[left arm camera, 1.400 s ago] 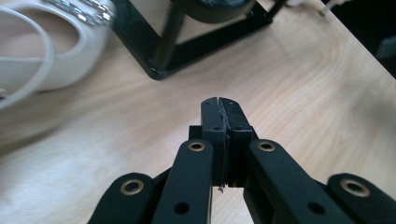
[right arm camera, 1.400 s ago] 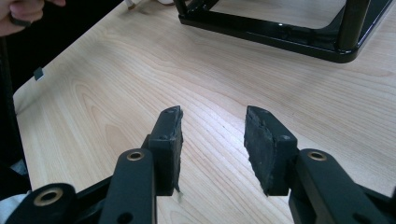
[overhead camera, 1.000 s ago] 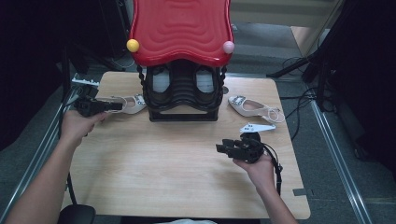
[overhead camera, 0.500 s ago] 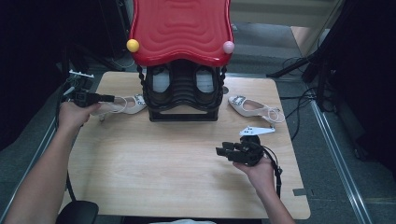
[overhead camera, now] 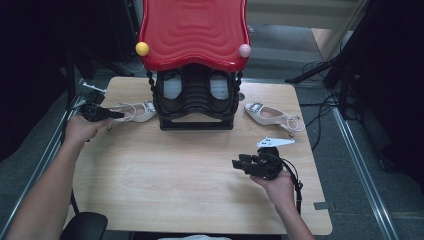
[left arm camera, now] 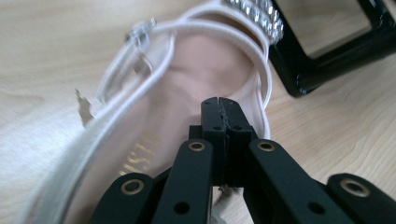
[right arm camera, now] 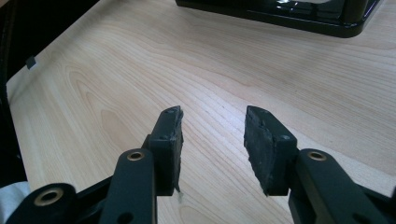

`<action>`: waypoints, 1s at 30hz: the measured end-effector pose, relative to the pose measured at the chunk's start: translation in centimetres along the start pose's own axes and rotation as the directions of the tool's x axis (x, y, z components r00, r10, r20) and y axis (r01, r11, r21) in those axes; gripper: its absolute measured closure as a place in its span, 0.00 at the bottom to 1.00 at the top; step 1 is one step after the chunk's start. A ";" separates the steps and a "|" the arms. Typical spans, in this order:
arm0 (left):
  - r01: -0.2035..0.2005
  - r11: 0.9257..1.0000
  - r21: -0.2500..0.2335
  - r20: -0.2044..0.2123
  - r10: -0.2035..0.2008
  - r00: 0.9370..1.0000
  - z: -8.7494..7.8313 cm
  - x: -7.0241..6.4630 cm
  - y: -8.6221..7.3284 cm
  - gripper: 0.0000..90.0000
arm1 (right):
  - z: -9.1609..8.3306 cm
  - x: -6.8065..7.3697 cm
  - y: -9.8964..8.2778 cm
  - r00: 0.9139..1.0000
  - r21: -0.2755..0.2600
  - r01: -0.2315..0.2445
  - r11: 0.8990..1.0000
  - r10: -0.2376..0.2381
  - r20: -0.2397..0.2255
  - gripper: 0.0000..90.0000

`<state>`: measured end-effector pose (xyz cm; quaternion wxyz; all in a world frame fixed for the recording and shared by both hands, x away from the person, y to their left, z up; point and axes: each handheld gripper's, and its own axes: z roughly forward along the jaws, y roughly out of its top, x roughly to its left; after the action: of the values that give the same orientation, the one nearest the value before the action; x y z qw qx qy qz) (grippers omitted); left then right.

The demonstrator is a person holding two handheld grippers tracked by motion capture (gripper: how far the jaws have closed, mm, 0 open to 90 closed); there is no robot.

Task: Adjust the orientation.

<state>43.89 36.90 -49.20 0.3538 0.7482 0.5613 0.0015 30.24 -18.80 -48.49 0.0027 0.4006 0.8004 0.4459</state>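
Shoe lies on the table left of the black rack, under the left gripper with jaws pressed together, ready to poke it, while the right gripper waits apart.

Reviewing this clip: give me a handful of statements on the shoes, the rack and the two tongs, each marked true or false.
1. The left tongs are shut, their tips over the insole of the left shoe. True.
2. The right tongs grip the right shoe. False: their jaws stand open over bare table, apart from that shoe.
3. One pale shoe lies on each side of the black rack. True.
4. The rack's red top carries two yellow balls. False: one ball is yellow, the other pink.
5. Both shoes lie inside the rack. False: they rest on the table beside it.
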 end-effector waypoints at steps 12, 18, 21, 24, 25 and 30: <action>0.049 0.999 0.016 0.032 -0.050 0.998 0.4 -0.5 -0.3 1.00 | 0.0 0.0 0.1 1.000 -0.005 0.005 1.000 -0.005 0.004 0.65; 0.070 0.998 0.003 0.038 -0.070 0.997 0.5 -0.9 -0.3 1.00 | -0.3 -0.2 0.2 1.000 -0.021 -0.003 1.000 0.003 0.010 0.66; 0.073 0.997 0.012 0.025 -0.073 0.997 0.7 -1.4 -0.3 1.00 | -0.2 -0.2 0.3 1.000 -0.018 -0.001 1.000 0.001 0.007 0.66; 0.093 0.996 0.013 0.034 -0.094 0.995 0.8 -1.6 -0.2 1.00 | 0.0 -0.1 0.3 1.000 -0.010 0.001 1.000 -0.001 0.004 0.66; 0.092 0.996 0.017 0.033 -0.093 0.995 0.9 -1.7 -0.2 1.00 | 0.0 -0.1 0.3 1.000 -0.009 0.003 1.000 -0.003 0.004 0.66; 0.105 0.994 0.024 0.053 -0.106 0.993 1.3 -2.4 0.0 1.00 | 0.2 -0.1 0.5 1.000 -0.007 0.006 1.000 -0.006 0.001 0.66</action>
<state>43.47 34.21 -49.20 0.3604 0.7211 0.5901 -0.0436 30.67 -18.54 -48.32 0.0059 0.3983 0.8001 0.4485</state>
